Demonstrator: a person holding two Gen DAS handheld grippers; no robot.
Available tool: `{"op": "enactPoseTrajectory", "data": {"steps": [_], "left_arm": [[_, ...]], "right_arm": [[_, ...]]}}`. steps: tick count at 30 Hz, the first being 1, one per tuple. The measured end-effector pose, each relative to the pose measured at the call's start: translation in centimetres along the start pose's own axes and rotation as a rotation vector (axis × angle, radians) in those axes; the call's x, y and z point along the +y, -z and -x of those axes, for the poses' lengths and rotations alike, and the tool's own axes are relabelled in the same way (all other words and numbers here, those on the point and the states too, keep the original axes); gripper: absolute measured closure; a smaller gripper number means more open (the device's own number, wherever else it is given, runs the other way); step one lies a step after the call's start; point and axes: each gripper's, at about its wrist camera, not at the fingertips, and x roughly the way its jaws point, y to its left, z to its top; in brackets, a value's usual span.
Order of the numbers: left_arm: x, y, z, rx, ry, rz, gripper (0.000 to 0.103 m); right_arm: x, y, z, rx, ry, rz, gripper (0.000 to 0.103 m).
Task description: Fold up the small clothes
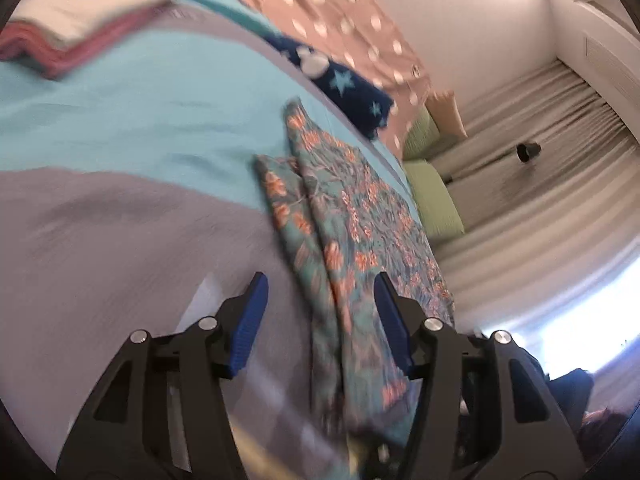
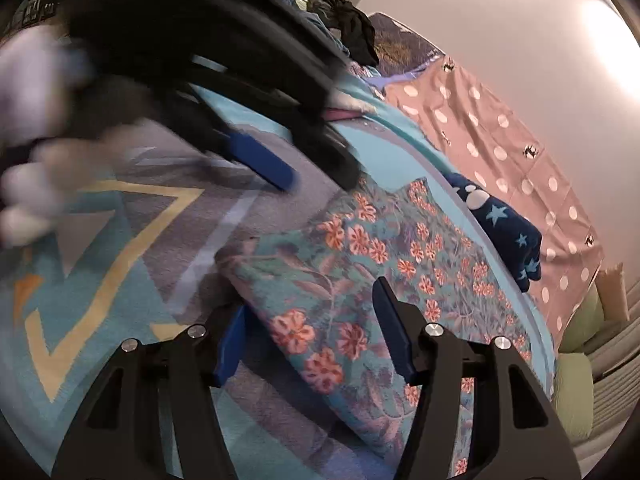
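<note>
The right hand-held gripper [image 2: 308, 324] is released, its jaws straddling the near edge of the floral garment [image 2: 360, 264], ready to pinch. Ahead, the left hand-held gripper [image 1: 320, 312], also released, hovers over the garment's far fold on the bed [image 1: 120, 120].

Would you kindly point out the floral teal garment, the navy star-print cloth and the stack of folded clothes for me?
Floral teal garment [image 2: 360, 264]: right wrist view, on its flowered middle.
Navy star-print cloth [image 1: 344, 88]: left wrist view, on a star near its centre.
Stack of folded clothes [image 1: 80, 20]: left wrist view, on the white top layer.
</note>
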Motion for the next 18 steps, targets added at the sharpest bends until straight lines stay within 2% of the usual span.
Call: {"op": "enactPoseTrajectory", "data": {"steps": [3, 7, 15, 18], "left_arm": [[-0.3, -2.0, -2.2, 0.025, 0.017, -0.037, 0.047], [-0.4, -4.2, -4.7, 0.038, 0.017, -0.041, 0.048], [-1.0, -4.4, -5.6, 0.039, 0.015, -0.083, 0.050], [-0.9, -4.5, -5.6, 0.039, 0.006, -0.079, 0.060]], "right_arm": [[-1.1, 0.3, -0.3, 0.023, -0.033, -0.062, 0.043], [-1.3, 0.1, -1.0, 0.038, -0.035, -0.092, 0.043], [-1.4, -0.2, -2.0, 0.042, -0.062, -0.132, 0.043], [-1.4, -0.4, -2.3, 0.045, -0.067, -0.143, 0.043]]}}
